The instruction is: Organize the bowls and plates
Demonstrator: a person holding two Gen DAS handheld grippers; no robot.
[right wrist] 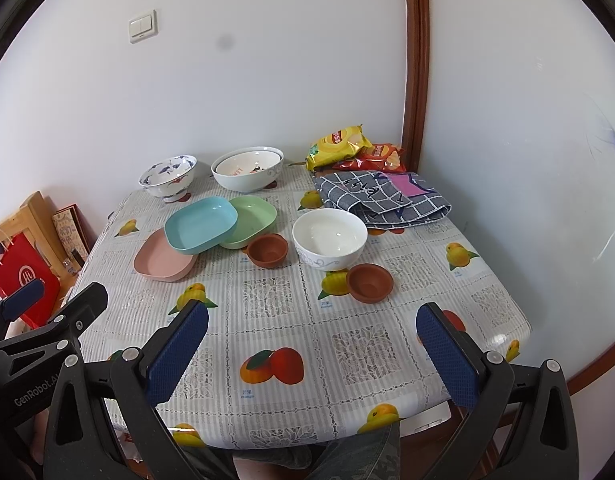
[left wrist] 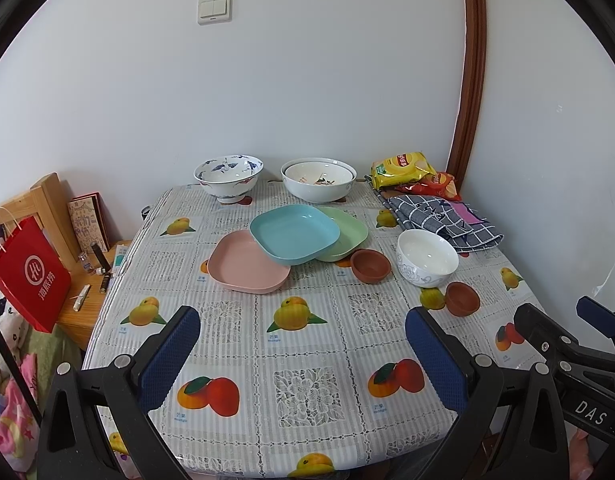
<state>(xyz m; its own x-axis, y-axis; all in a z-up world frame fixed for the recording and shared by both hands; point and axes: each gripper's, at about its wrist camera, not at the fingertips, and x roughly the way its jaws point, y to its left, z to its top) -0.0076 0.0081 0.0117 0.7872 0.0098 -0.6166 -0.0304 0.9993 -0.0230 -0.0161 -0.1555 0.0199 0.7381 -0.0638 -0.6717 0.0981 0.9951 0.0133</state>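
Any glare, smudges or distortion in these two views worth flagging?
Left wrist: strong fisheye bends the door frame; sharp, evenly lit; small highlights inside the white bowl. Right wrist: same bending, a dark smudge on the wall, glare on the tablecloth corner.

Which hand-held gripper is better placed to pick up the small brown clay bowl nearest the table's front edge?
Right hand-held gripper, probably: the nearest small brown clay bowl lies just ahead of its open jaws, but off to the right of the left hand-held gripper.

Black plastic left gripper [left wrist: 303, 340] and right gripper [right wrist: 313, 336], blue textured pads, silver screws, white lettering.
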